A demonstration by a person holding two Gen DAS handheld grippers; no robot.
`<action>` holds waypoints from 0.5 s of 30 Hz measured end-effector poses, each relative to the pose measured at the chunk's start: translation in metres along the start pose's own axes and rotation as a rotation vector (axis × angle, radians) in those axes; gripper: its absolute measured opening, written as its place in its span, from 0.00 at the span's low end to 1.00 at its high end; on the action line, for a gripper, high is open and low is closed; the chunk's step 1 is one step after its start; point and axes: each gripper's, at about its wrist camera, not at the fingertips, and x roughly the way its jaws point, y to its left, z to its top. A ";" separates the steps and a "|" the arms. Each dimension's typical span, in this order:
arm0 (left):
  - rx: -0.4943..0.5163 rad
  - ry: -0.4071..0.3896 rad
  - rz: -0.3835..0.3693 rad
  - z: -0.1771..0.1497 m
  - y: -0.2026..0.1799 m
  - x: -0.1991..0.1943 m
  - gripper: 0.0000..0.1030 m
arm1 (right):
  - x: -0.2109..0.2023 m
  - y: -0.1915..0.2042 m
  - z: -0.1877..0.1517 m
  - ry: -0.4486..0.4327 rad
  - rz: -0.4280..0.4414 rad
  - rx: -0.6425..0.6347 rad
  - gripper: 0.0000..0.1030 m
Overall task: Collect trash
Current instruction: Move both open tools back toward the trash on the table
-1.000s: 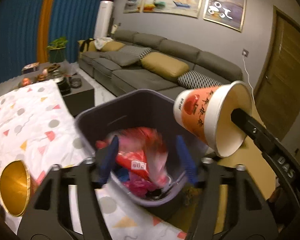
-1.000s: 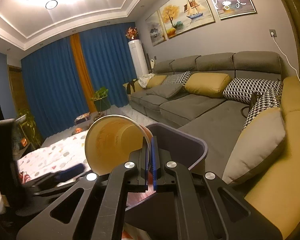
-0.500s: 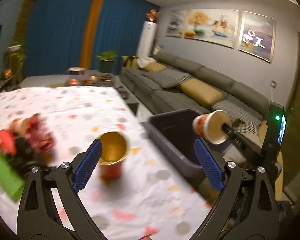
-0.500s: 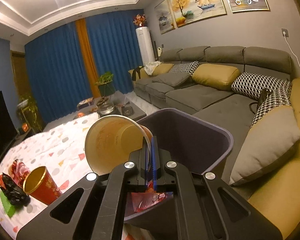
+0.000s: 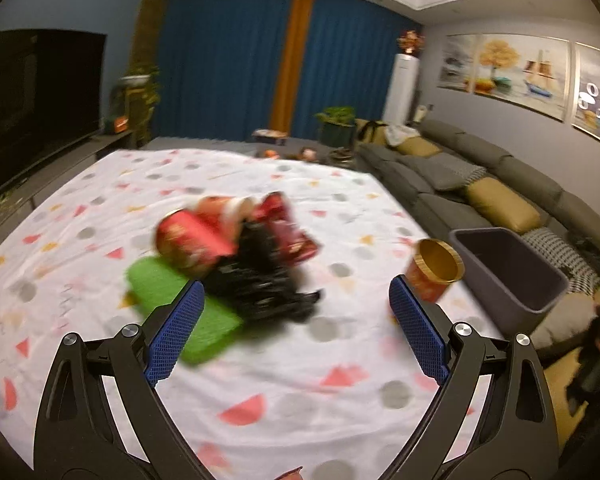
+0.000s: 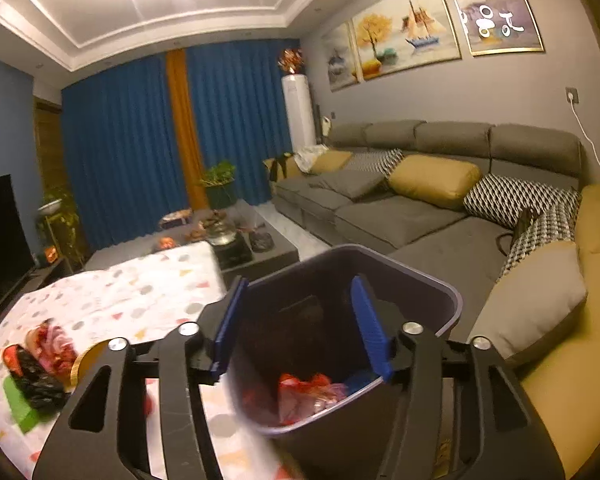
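Observation:
My left gripper [image 5: 296, 316] is open above the patterned tablecloth [image 5: 100, 216], facing a blurred trash pile: a red can [image 5: 188, 240], a red wrapper [image 5: 288, 228], a black bag [image 5: 260, 284] and a green packet [image 5: 188, 312]. A red cup with a gold inside [image 5: 434, 272] stands near the table's right edge, beside the grey bin [image 5: 512, 276]. My right gripper [image 6: 300, 324] hangs open over the grey bin [image 6: 420, 280], which holds red wrappers [image 6: 304, 392]. The same trash pile [image 6: 40, 372] shows at the left of the right wrist view.
A long grey sofa [image 6: 400, 216] with yellow and patterned cushions runs along the right wall. A dark coffee table [image 6: 236, 240] with small items stands beyond the covered table. A television [image 5: 36, 96] is at the left.
The right gripper has opened and the white-and-orange cup it held is gone from its fingers. The left gripper has swung from the bin to the trash pile on the table.

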 end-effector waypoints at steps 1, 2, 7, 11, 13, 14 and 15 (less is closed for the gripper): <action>-0.008 0.001 0.008 0.000 0.004 -0.001 0.89 | -0.010 0.007 -0.002 -0.010 0.018 -0.002 0.61; -0.014 0.001 0.015 -0.001 0.009 -0.003 0.89 | -0.015 0.011 -0.003 -0.015 0.031 -0.005 0.64; -0.024 -0.024 0.038 -0.002 0.026 -0.018 0.89 | -0.050 0.041 -0.014 -0.038 0.113 -0.025 0.71; -0.041 -0.033 0.060 -0.002 0.043 -0.028 0.89 | -0.069 0.071 -0.026 -0.018 0.188 -0.032 0.72; -0.052 -0.035 0.069 -0.002 0.051 -0.033 0.89 | -0.074 0.088 -0.032 -0.005 0.225 -0.044 0.72; -0.057 -0.037 0.076 -0.002 0.056 -0.035 0.89 | -0.076 0.094 -0.034 -0.002 0.234 -0.052 0.72; -0.061 -0.040 0.083 -0.003 0.060 -0.037 0.89 | -0.077 0.104 -0.037 0.002 0.245 -0.065 0.72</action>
